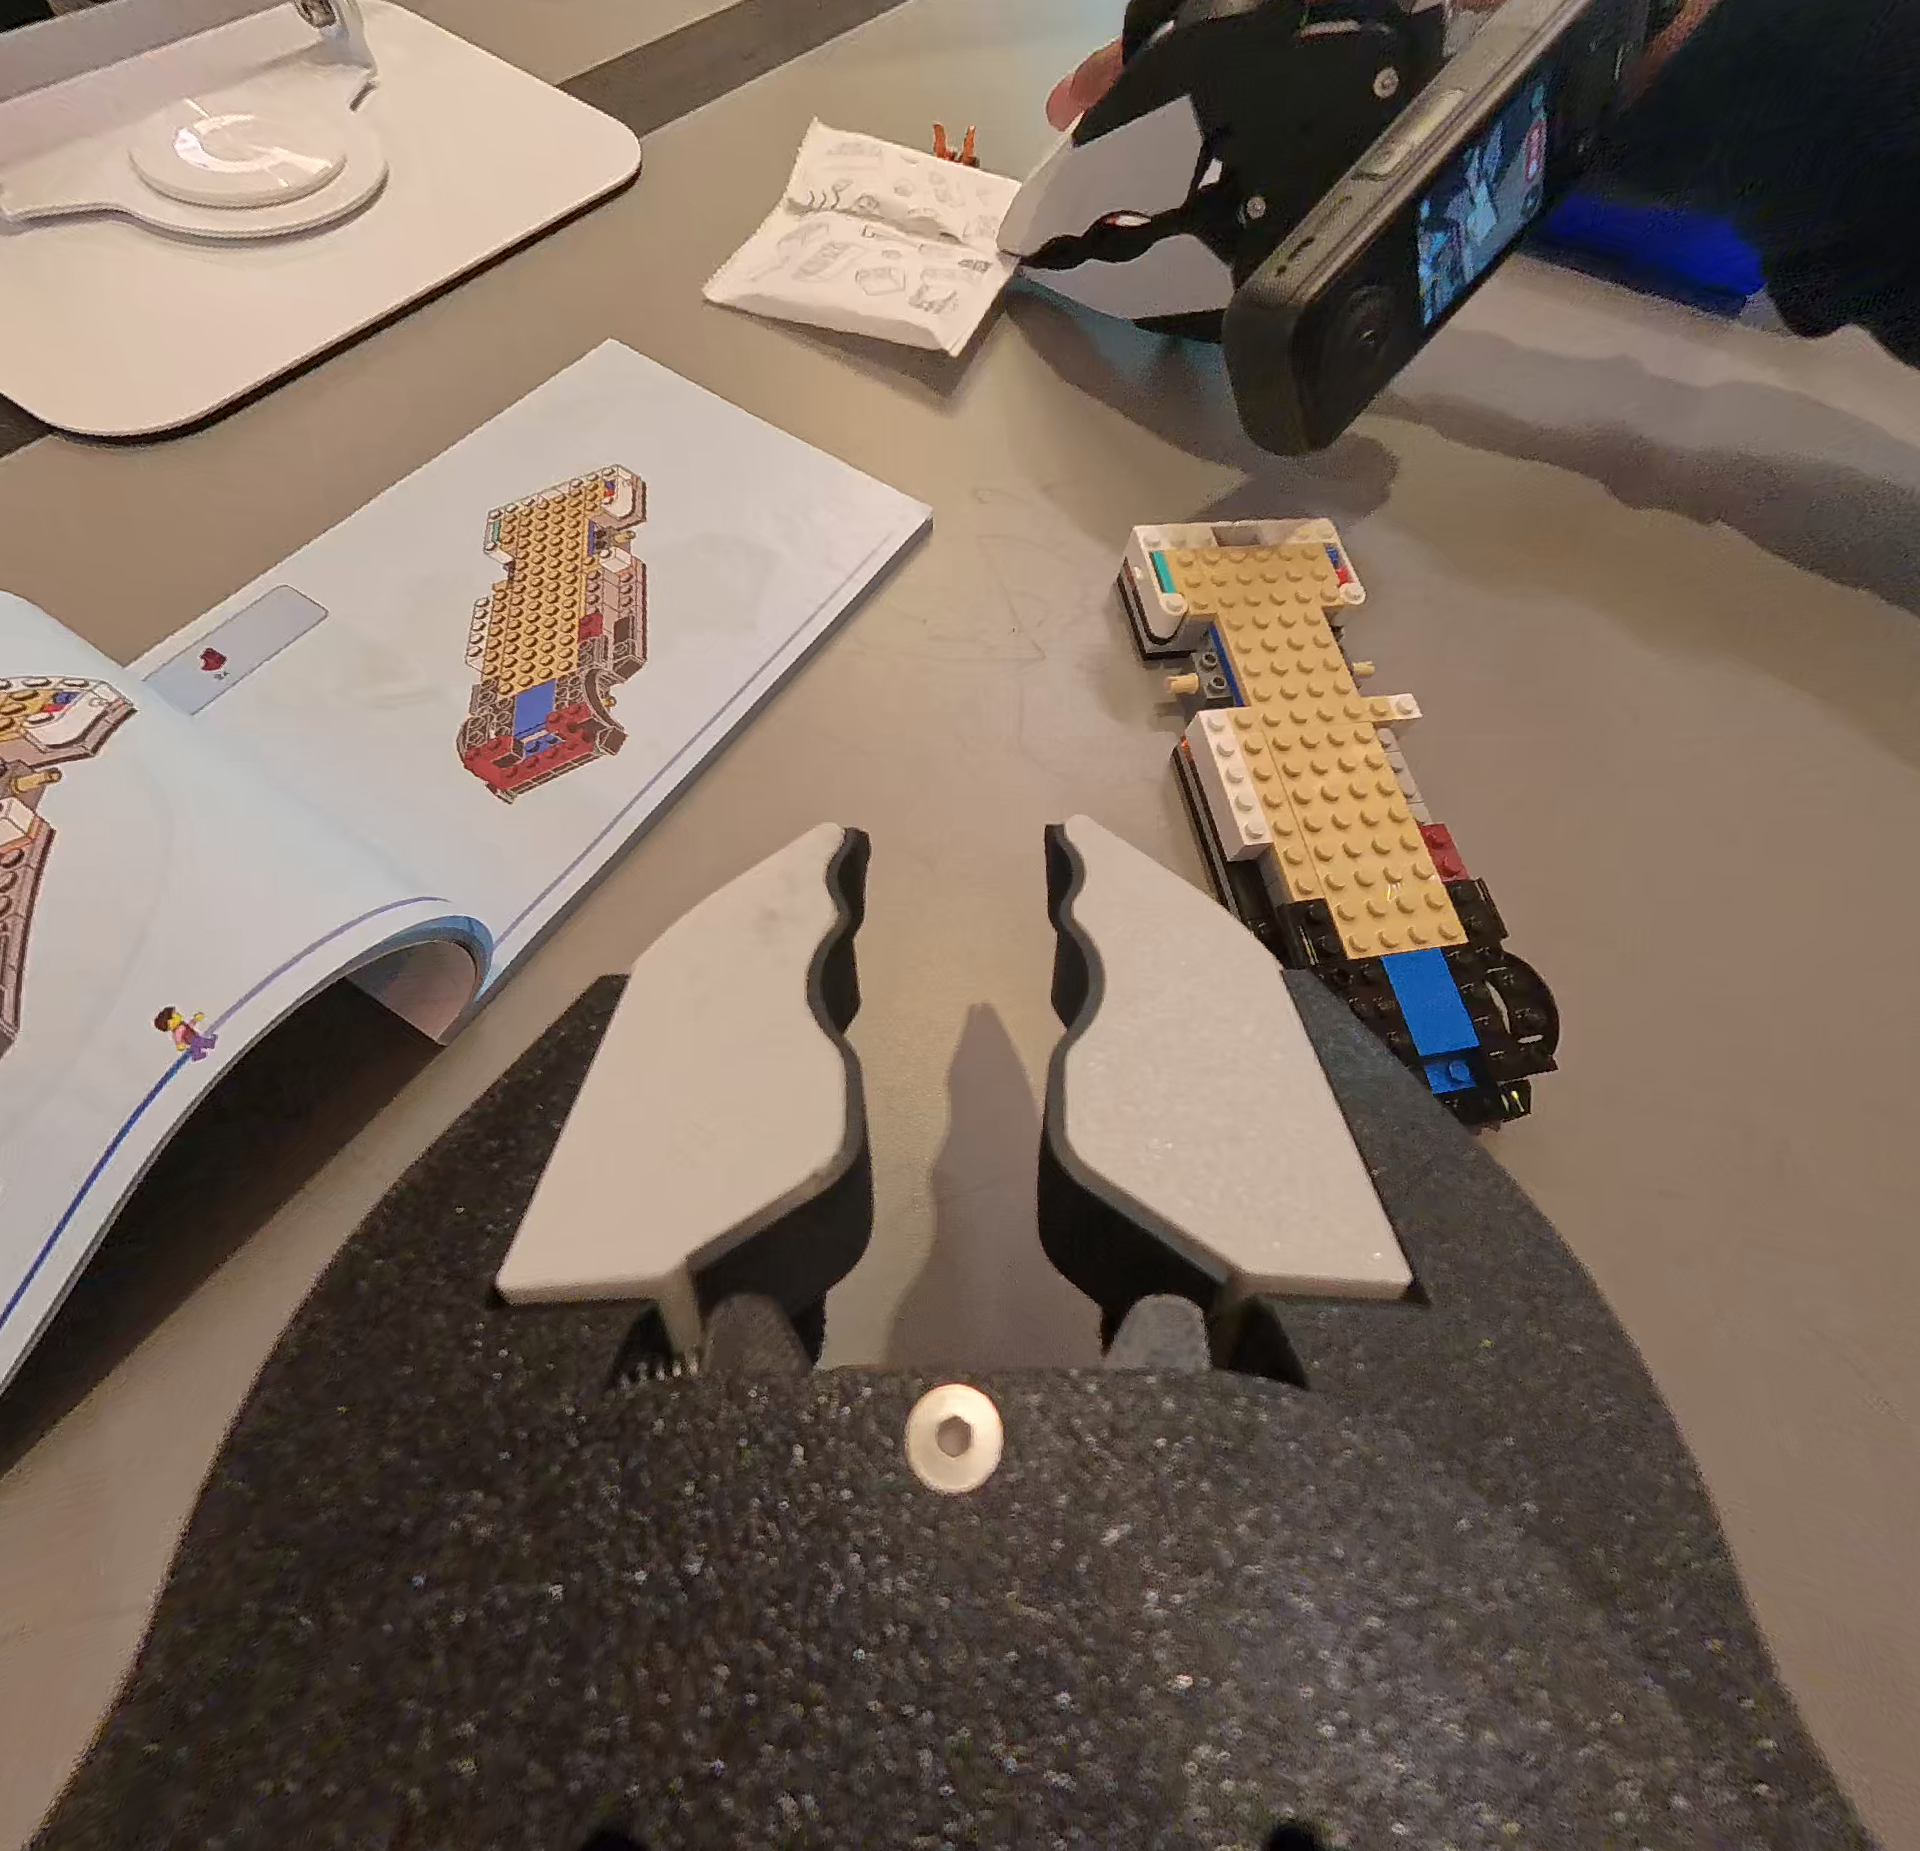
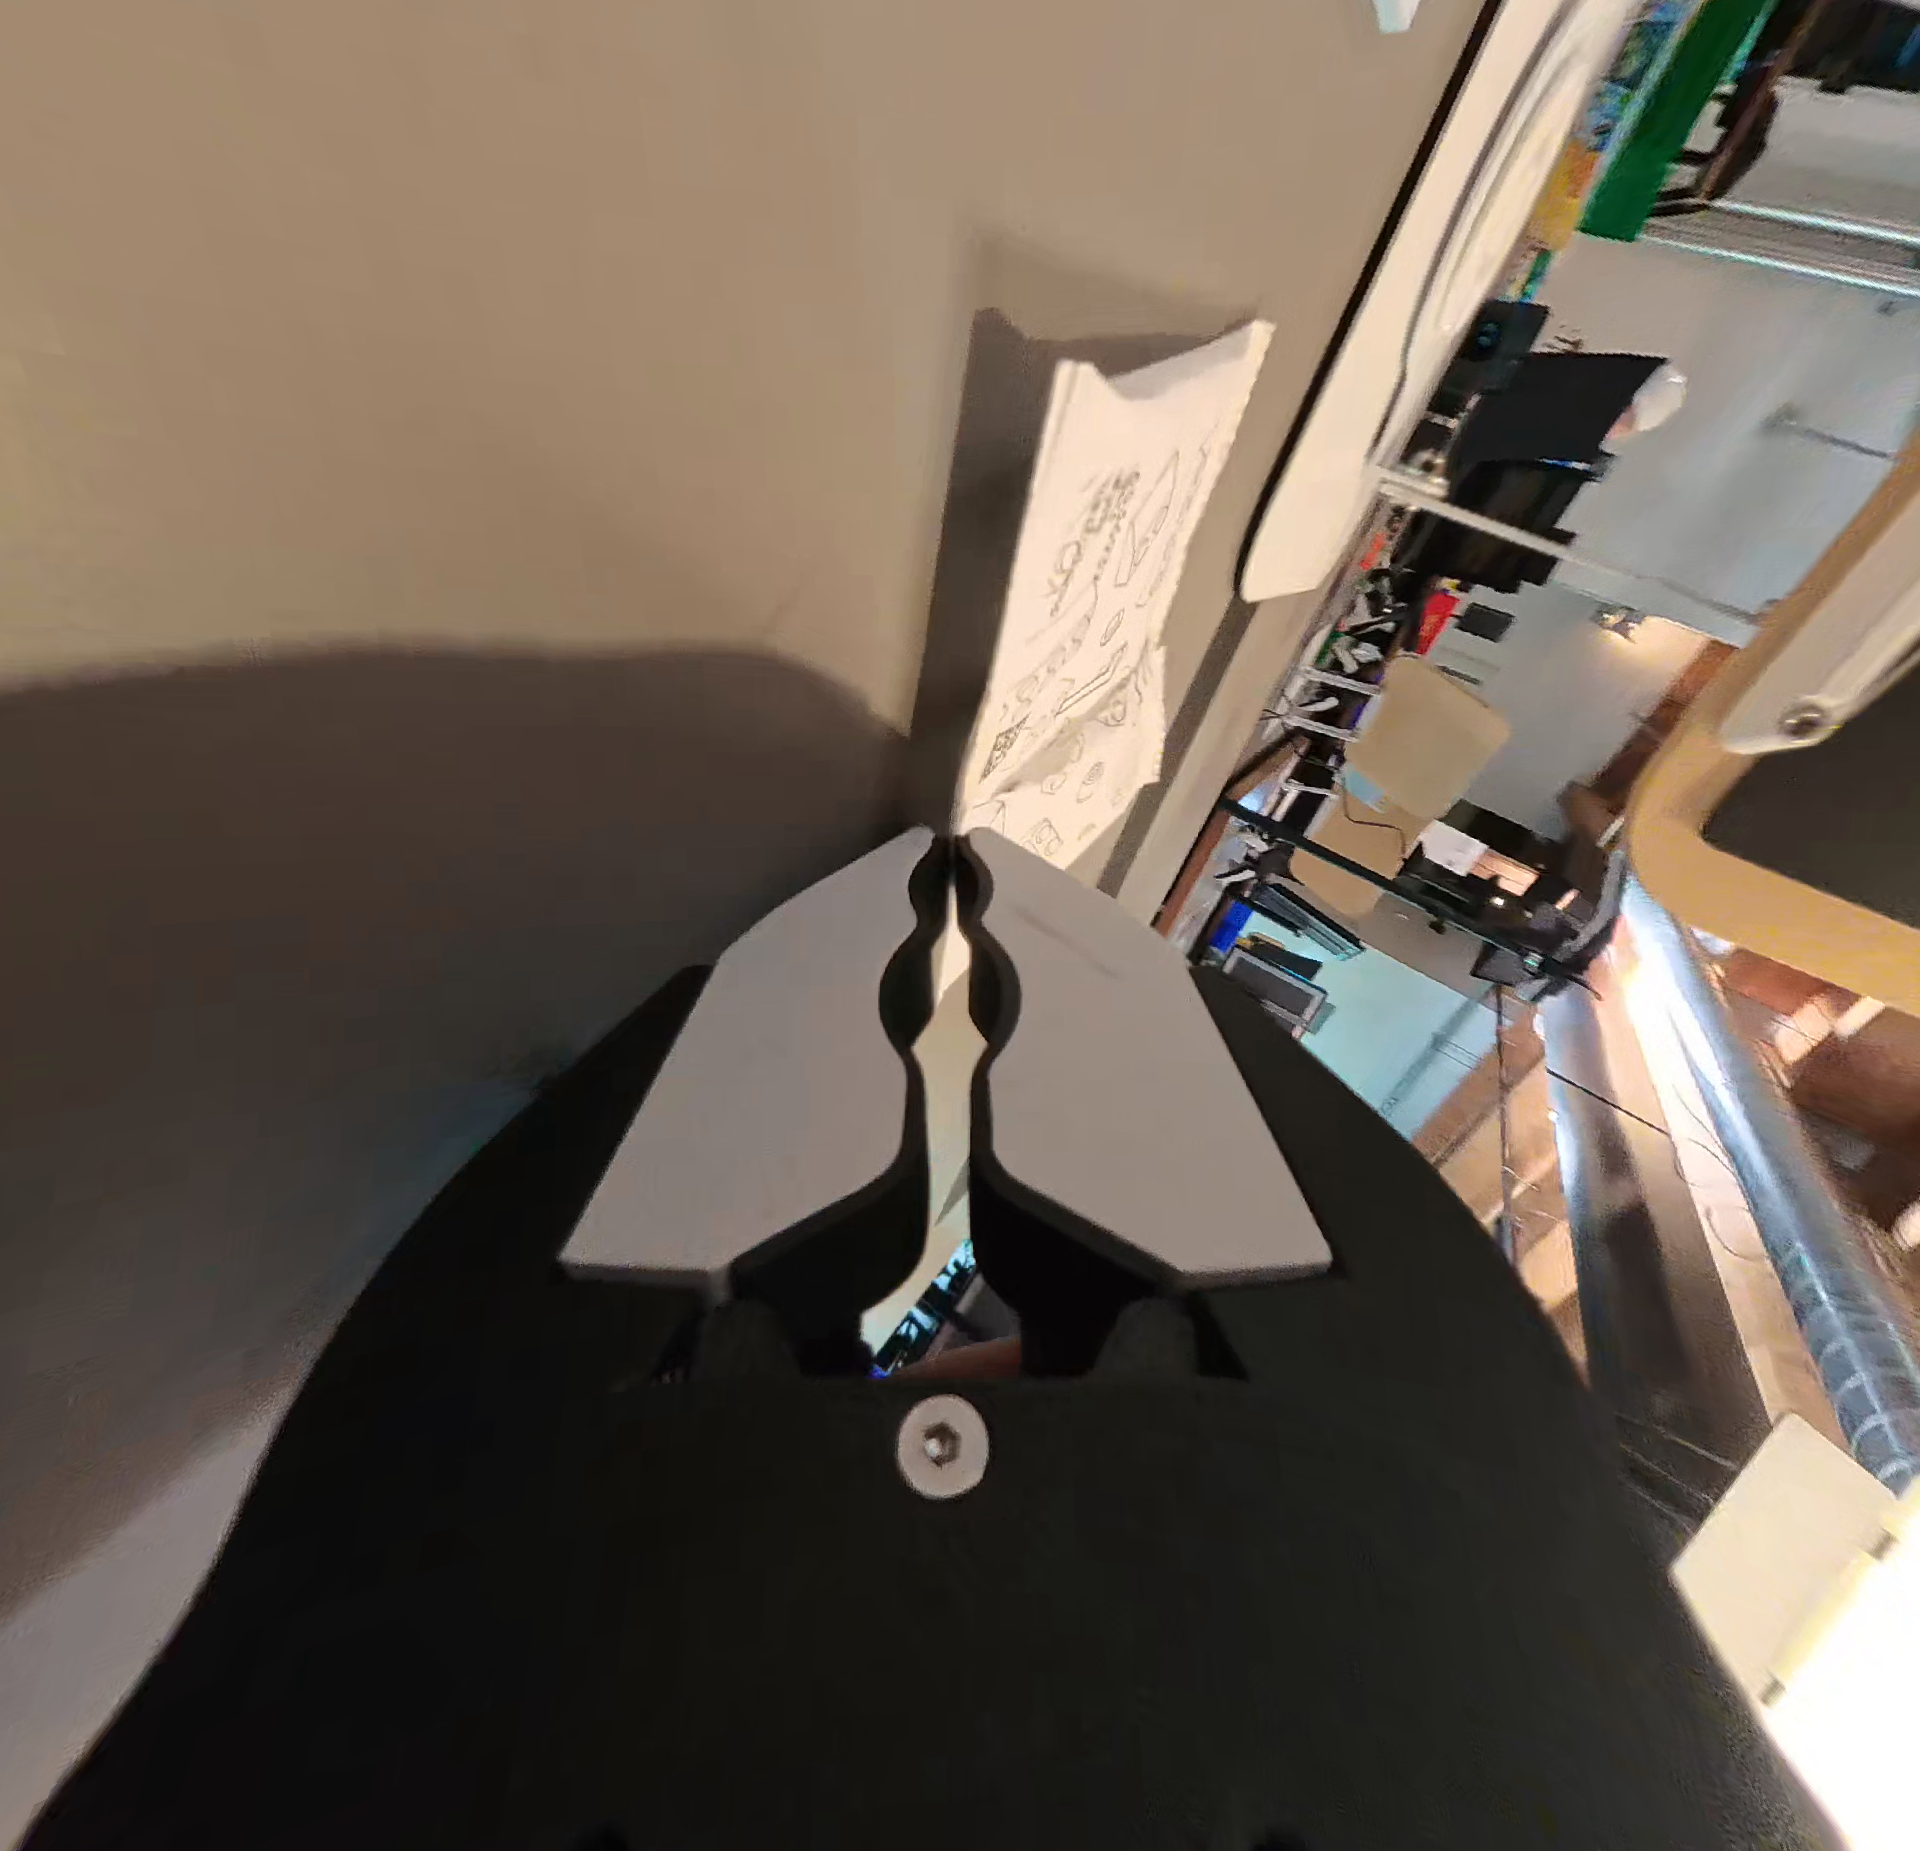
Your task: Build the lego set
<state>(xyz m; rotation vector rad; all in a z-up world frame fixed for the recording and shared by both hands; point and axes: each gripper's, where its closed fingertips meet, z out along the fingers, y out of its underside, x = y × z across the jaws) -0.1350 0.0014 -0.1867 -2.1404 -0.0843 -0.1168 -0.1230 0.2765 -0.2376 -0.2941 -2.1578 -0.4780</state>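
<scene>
While apart, left tongs [image 1: 956,845] beside brick model [image 1: 1340,793].

A grey table [image 1: 987,575] carries everything. On it lie an open instruction booklet [image 1: 416,679], a tan-topped brick model [image 1: 1330,783], a printed white paper bag [image 1: 862,232] and a white monitor stand base [image 1: 260,243].

Your left camera is looking steeply down along its fingers at the table [image 1: 987,575], sitting close above it. Your right camera is rolling sideways, hugging the tabletop and facing past its edge into the room. Both views are sharing the white printed bag [image 1: 883,232] [image 2: 1122,596].
</scene>
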